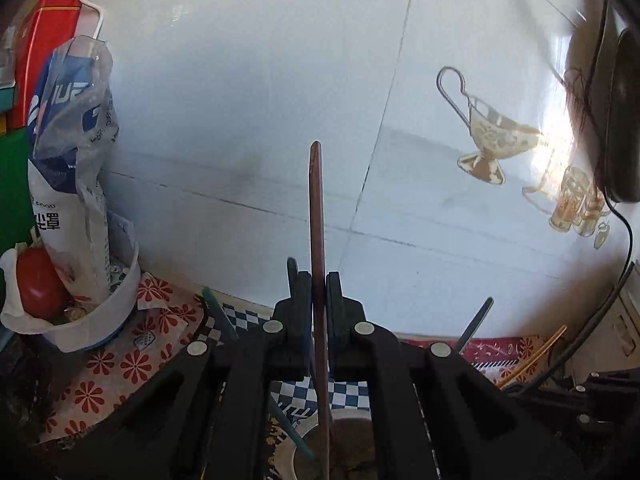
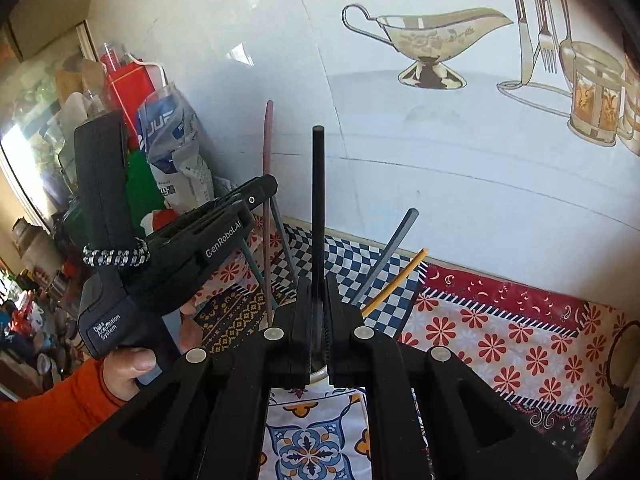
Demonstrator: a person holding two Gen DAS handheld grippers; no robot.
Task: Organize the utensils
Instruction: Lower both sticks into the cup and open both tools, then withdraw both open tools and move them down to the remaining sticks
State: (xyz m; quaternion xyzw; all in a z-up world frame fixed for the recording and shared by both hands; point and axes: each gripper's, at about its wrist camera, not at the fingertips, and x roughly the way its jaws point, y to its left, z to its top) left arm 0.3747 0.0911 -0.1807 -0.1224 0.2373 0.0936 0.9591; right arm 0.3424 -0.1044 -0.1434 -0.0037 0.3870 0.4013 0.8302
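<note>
My left gripper (image 1: 319,280) is shut on a brown utensil handle (image 1: 316,208) that stands upright, its lower end over a white cup (image 1: 320,436) below the jaws. My right gripper (image 2: 318,284) is shut on a black stick-like utensil (image 2: 318,200), also upright over the white cup (image 2: 318,376). In the right wrist view the left gripper (image 2: 264,188) holds the brown handle (image 2: 267,152) just to the left. A grey utensil (image 2: 384,258), a yellow one (image 2: 394,282) and a teal-grey one (image 2: 282,240) lean in the cup.
A white tiled wall (image 1: 280,100) with a gravy-boat decal (image 2: 432,40) stands close behind. A white bowl (image 1: 92,324) with a plastic bag (image 1: 76,160) and a red tomato (image 1: 38,280) sits at left. Patterned cloths (image 2: 500,340) cover the table. A dark cable (image 1: 600,328) hangs at right.
</note>
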